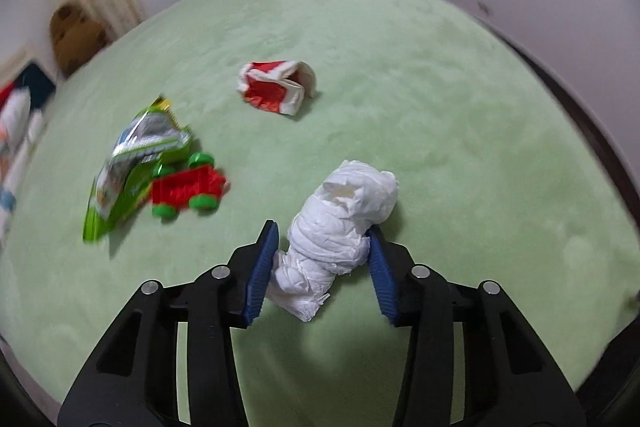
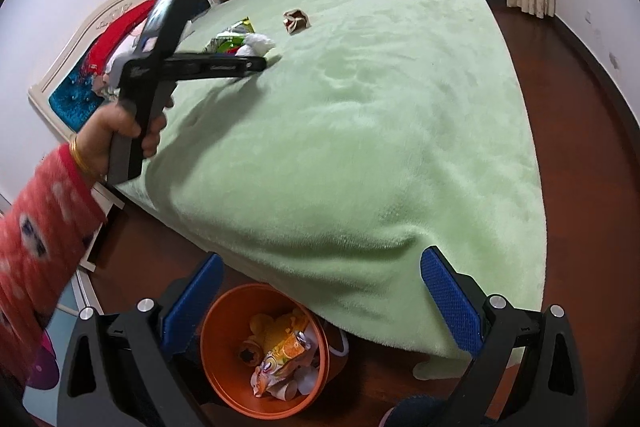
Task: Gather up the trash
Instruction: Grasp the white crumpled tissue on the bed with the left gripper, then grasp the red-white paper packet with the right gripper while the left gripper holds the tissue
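1. Big bed w/ pale green fleece blanket carries all the loose litter; the pieces sit toward the headboard end, well in from the foot edge and the near corner.
2. Round orange plastic trash bin stands on the dark wood floor just beside the bed's near corner, already part full of wrappers. Prob. parked there so drops from the bed are short.
3. Right gripper hangs over the bin w/ blue pads wide apart, nothing between them. Looks like it's idle while the other arm works.
4. Left gripper, held in the person's left hand, reaches across the bed; jaws partway in, one pad each side of the crumpled white tissue wad. Pads touch or nearly touch it, but firm clamp? Can't tell.
5. Tissue wad is long and soft, so pinching its near end should squash it, not slip.
6. Left of it: torn green-silver foil snack bag, touching a red toy cart w/ green wheels, prob. not trash.
7. Farther toward the far edge: crushed red-white paper cup, apart from the rest.
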A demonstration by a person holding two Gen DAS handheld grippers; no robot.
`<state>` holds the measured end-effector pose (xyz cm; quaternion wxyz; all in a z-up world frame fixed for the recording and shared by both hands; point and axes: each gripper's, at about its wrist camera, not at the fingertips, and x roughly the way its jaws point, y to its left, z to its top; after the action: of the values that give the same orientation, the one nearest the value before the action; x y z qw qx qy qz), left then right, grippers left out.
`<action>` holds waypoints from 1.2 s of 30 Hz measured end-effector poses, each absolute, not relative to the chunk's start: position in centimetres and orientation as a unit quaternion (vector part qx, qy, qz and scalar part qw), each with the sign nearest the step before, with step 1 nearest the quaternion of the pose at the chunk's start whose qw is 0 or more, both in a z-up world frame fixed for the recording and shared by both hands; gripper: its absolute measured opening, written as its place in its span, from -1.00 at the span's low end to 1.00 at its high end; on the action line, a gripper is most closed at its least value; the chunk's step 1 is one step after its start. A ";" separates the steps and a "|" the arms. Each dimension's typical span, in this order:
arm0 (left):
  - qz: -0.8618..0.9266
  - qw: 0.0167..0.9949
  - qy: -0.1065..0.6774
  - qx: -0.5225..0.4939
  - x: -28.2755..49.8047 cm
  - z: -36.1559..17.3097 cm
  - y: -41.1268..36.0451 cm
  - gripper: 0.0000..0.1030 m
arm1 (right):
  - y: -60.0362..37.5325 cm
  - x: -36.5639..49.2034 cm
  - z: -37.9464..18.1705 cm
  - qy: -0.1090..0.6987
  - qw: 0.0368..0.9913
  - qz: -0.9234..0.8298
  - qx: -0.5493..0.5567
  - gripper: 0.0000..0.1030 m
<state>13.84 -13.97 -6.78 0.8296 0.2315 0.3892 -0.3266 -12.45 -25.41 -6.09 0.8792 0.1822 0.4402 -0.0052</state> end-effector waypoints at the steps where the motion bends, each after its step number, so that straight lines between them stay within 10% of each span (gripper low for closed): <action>1: -0.324 0.835 0.388 0.216 13.4 -6.4 -13.2 -0.17 | -25.5 -12.4 -5.9 0.438 0.880 -0.007 0.182 0.88; 28: -0.255 0.895 0.355 0.091 2.0 -2.6 5.4 -0.17 | -24.7 23.5 -2.9 0.452 0.889 -0.065 0.029 0.84; 31: -0.254 0.892 0.366 0.082 2.2 -3.1 5.5 -0.17 | -24.9 26.2 -4.4 0.474 0.875 -0.094 0.037 0.20; 32: -0.254 0.891 0.368 0.081 2.2 -3.3 5.6 -0.17 | -25.0 26.9 -5.0 0.490 0.865 -0.103 0.040 -0.30; 36: -0.252 0.890 0.373 0.073 2.1 -3.6 5.7 -0.17 | -24.7 25.7 -4.1 0.475 0.873 -0.108 0.030 -0.56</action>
<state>2.06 5.66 -3.62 0.8901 0.0734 0.3728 -0.2518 25.71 -24.75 -4.14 0.8727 0.0302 0.4751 -0.1079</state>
